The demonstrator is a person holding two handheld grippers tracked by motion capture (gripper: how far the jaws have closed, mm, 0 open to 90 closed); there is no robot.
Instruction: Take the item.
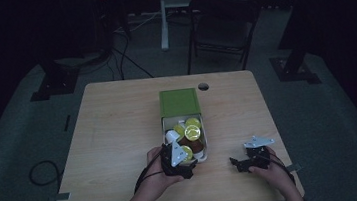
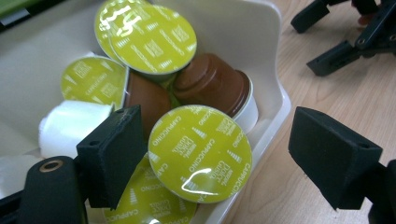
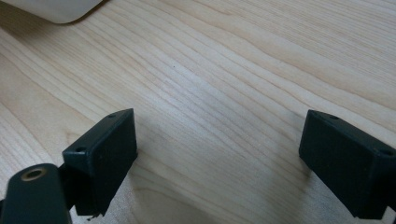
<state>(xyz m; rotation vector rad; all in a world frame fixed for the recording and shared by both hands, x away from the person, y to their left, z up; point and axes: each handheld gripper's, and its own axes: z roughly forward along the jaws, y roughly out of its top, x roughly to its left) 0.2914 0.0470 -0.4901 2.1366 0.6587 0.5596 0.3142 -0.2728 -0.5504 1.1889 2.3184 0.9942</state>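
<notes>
Left gripper (image 2: 212, 154) fingers stand apart around a green-foil-lidded round coffee capsule (image 2: 200, 153) at the near end of the white plastic tray (image 2: 275, 70), not pressing it. Right gripper (image 3: 217, 158) fingers wide open, holding nothing, over the bare light wooden worktop (image 3: 224, 84), right of the tray.

lime-green foil capsules (image 2: 200, 153), white tray (image 2: 261, 28)
</notes>
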